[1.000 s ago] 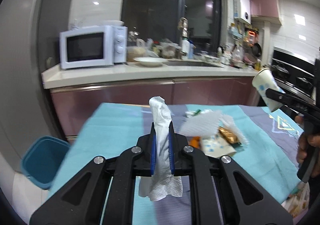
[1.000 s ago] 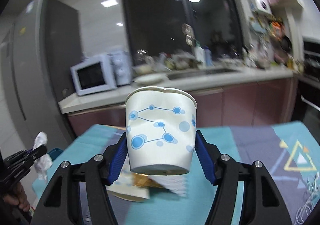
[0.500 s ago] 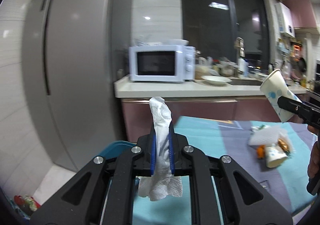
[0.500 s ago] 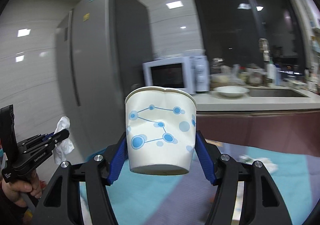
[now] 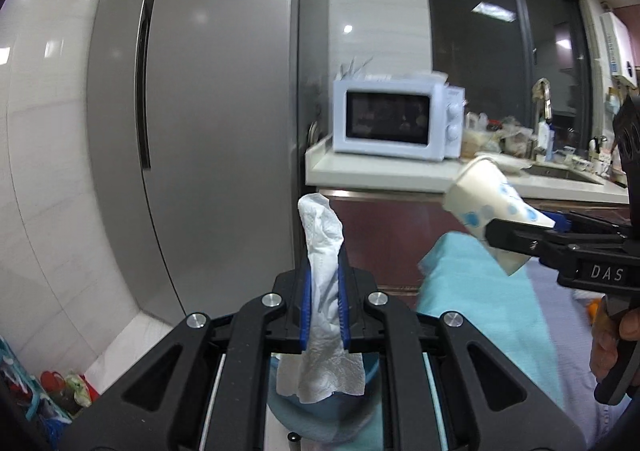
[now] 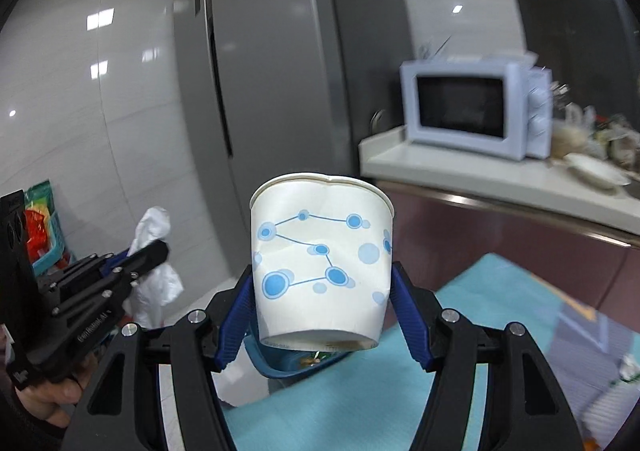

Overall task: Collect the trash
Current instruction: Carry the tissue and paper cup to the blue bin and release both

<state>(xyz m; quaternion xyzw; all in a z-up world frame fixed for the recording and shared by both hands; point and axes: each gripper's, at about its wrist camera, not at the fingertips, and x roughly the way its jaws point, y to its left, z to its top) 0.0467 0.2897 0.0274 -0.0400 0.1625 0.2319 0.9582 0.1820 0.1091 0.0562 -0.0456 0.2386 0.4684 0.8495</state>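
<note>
My left gripper (image 5: 323, 303) is clenched on a crumpled white paper towel (image 5: 322, 303), which sticks up above the blue pads and hangs below them over a blue plastic bin (image 5: 320, 417). My right gripper (image 6: 322, 311) clamps a white paper cup with blue dots (image 6: 320, 267) upright between its pads, above the bin's rim beside the teal tablecloth (image 6: 472, 315).
</note>
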